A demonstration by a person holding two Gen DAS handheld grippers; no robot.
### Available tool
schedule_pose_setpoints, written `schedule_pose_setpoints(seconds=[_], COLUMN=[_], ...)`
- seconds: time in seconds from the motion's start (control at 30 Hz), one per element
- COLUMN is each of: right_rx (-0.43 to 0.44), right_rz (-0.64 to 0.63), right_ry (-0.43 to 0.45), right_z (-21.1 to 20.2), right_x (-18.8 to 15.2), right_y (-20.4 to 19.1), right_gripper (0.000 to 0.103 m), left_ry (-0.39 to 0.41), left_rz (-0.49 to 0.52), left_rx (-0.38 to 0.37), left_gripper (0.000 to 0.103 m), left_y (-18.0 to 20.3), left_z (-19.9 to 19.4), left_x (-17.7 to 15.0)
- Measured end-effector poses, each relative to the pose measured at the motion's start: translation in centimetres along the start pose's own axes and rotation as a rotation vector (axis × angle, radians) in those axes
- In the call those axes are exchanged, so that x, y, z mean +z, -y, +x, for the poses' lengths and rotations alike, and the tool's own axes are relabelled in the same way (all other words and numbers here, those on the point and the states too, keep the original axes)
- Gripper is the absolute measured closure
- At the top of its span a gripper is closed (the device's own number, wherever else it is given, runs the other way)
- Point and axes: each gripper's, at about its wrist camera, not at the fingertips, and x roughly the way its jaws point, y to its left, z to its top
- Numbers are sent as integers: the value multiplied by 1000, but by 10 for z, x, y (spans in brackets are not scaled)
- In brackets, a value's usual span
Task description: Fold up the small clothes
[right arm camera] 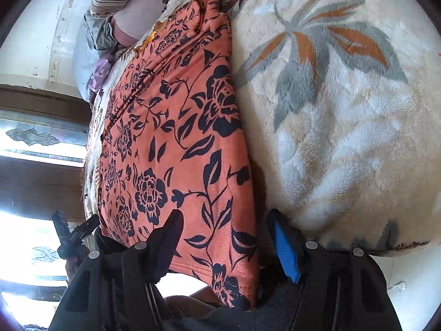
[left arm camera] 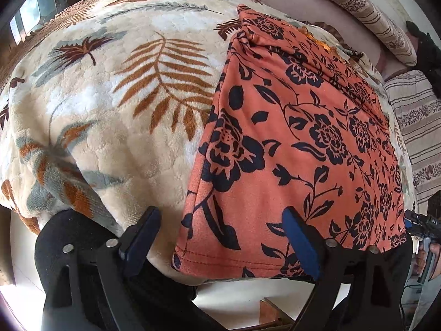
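Observation:
An orange garment with a black flower print [left arm camera: 297,127] lies flat on a cream leaf-patterned blanket [left arm camera: 110,127]. Its hemmed near edge hangs at the bed's front. My left gripper [left arm camera: 220,234] is open and straddles the garment's near left corner: one finger [left arm camera: 146,231] stands over the blanket and the other over the cloth. In the right wrist view the same garment [right arm camera: 176,138] runs away from me. My right gripper [right arm camera: 226,237] is open astride its near right corner, and its blue pad [right arm camera: 284,245] is on the blanket side. No pad visibly presses the cloth.
Striped pillows [left arm camera: 380,19] and a striped sheet [left arm camera: 419,127] lie beyond the garment. The blanket [right arm camera: 344,110] spreads wide to the side. A wooden-framed window [right arm camera: 41,138] is at the left of the right wrist view. The bed's front edge runs just under both grippers.

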Motion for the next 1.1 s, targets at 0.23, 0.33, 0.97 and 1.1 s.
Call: schedule_pose_setpoints(seconds=[0.23, 0.33, 0.97, 1.1], right_rx=[62, -12, 105, 92], right_rz=[-1, 27, 76, 81], right_ry=[39, 26, 25, 13], right_z=[-12, -6, -1, 8], right_x=[-5, 1, -2, 0], right_y=[-14, -5, 0, 1], right_gripper=[93, 82, 96, 96], left_ry=[14, -29, 5, -29], left_rz=[27, 17, 16, -6], left_rx=[-17, 10, -86, -77], left_gripper=[95, 66, 96, 96], left_y=[2, 1, -3, -5], left_z=[-13, 0, -20, 0], left_x=[-3, -5, 3, -5])
